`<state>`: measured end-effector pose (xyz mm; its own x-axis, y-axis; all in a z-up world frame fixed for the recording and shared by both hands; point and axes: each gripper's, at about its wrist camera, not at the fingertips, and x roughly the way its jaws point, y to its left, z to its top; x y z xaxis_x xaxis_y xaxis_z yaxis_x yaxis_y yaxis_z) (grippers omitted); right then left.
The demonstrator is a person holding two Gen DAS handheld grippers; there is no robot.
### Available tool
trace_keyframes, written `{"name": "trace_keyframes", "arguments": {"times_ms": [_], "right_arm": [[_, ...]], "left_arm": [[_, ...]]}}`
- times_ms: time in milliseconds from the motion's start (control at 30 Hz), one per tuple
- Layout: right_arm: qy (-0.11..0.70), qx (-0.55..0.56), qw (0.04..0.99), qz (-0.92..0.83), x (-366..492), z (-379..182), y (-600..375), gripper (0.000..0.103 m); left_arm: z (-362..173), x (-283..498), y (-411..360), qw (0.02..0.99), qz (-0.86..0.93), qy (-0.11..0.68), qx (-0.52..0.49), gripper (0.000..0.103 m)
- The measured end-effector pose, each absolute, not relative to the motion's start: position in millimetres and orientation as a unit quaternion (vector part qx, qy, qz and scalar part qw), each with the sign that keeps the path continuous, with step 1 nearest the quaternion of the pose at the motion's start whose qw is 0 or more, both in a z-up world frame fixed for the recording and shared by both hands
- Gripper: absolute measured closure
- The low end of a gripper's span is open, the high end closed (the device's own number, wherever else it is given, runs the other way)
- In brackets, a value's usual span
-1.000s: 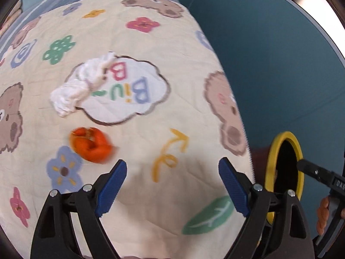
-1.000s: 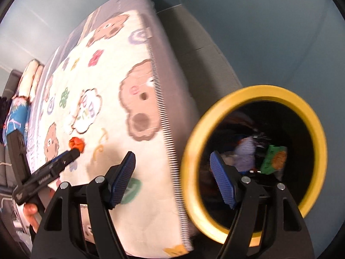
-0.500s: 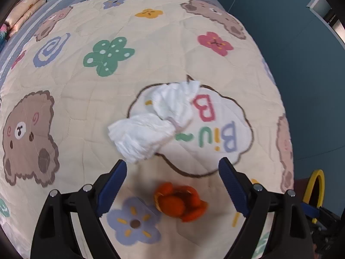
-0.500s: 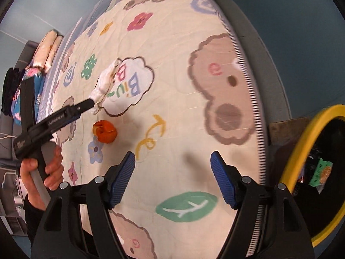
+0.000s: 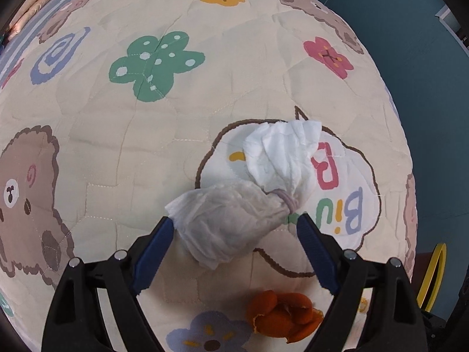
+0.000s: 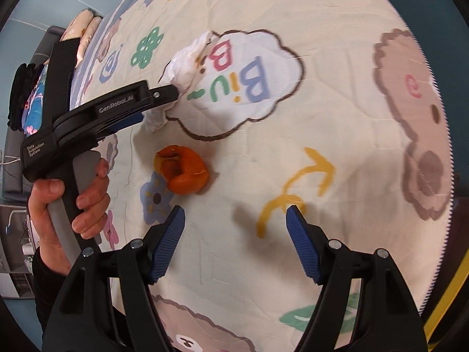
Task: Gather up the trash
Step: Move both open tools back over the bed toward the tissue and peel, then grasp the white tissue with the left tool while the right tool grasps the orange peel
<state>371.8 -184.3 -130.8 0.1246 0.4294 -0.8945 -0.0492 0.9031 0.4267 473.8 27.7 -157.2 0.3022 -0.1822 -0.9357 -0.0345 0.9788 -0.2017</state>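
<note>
A crumpled white tissue (image 5: 252, 187) lies on the patterned quilt (image 5: 117, 146); it also shows in the right wrist view (image 6: 187, 58). My left gripper (image 5: 234, 220) is open with its blue fingers on either side of the tissue's near end. An orange peel (image 5: 284, 314) lies just below it, also seen in the right wrist view (image 6: 183, 173). My right gripper (image 6: 234, 214) is open and empty, hovering over the quilt to the right of the peel. The left gripper (image 6: 164, 94) shows there, held by a hand.
A yellow-rimmed bin (image 5: 433, 275) stands beside the bed at the right; its rim also shows in the right wrist view (image 6: 451, 311). The quilt's right edge (image 6: 447, 176) drops to a blue floor. Pillows (image 5: 35, 3) lie at the far left.
My left gripper has moved forward over the quilt, past the peel, until its fingers straddle the tissue. My right gripper has swung away from the bin toward the peel.
</note>
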Motion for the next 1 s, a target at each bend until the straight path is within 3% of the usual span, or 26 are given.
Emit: {"name": "trace_keyframes", "arguments": {"times_ms": [367,467,667,767,867,933,1000], "right_arm": [[0.653,0.132,0.720,0.192,396,-144,-129,0.035],[0.658,0.123,0.718,0.190,404,-150,-118,0.041],[0.665,0.105,0.715,0.186,415,-163,-98,0.045],[0.663,0.104,0.719,0.182,418,-167,-92,0.053],[0.658,0.099,0.724,0.180,416,-166,-93,0.065],[0.655,0.091,0.728,0.181,415,-167,-90,0.071],[0.651,0.087,0.733,0.178,413,-167,-90,0.075]], "left_arm": [[-172,480,38,0.793,-0.074,0.596,-0.096,0.030],[-173,481,39,0.793,-0.081,0.597,-0.094,0.036],[-177,482,40,0.794,-0.072,0.598,-0.080,0.058],[-177,480,42,0.797,-0.068,0.596,-0.073,0.064],[-177,479,41,0.799,-0.059,0.594,-0.065,0.078],[-177,480,43,0.799,-0.051,0.596,-0.066,0.092],[-176,479,45,0.798,-0.045,0.596,-0.074,0.095]]}}
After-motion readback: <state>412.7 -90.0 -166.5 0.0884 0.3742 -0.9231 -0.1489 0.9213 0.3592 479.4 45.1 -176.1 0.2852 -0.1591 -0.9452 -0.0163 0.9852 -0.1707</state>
